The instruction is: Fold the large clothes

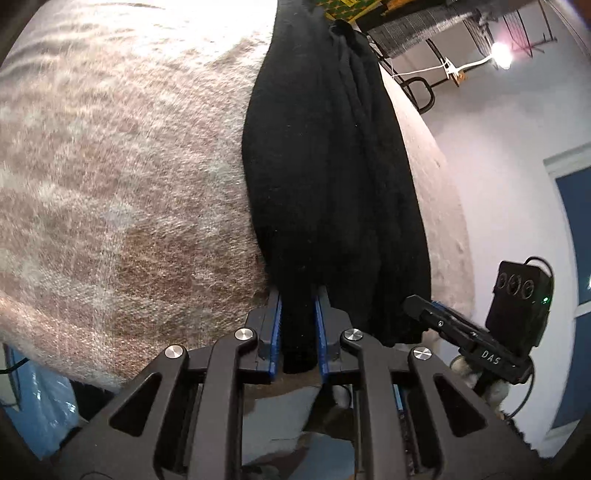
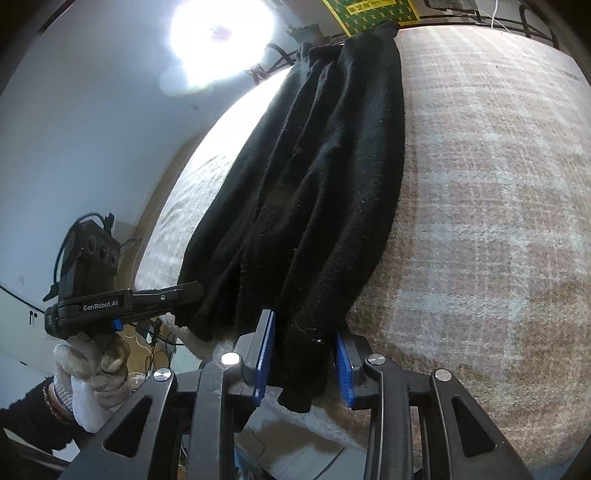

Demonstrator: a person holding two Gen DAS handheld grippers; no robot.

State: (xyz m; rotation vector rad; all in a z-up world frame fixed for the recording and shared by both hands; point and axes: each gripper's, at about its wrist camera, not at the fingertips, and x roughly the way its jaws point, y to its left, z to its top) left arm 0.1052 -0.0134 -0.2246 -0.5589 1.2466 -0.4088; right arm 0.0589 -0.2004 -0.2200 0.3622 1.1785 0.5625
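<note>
Left tool pinches the near edge of the black garment; right tool stands spread around the same edge, plaid blanket beneath

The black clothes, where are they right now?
The black clothes lie stretched in a long bunch on the pink checked blanket, their near end between the left gripper and right gripper.

"DAS" in white letters on right claw body, seen from left wrist view. "GenRobot.AI" in white on left claw body, right wrist view. Green poster text unreadable.
</note>
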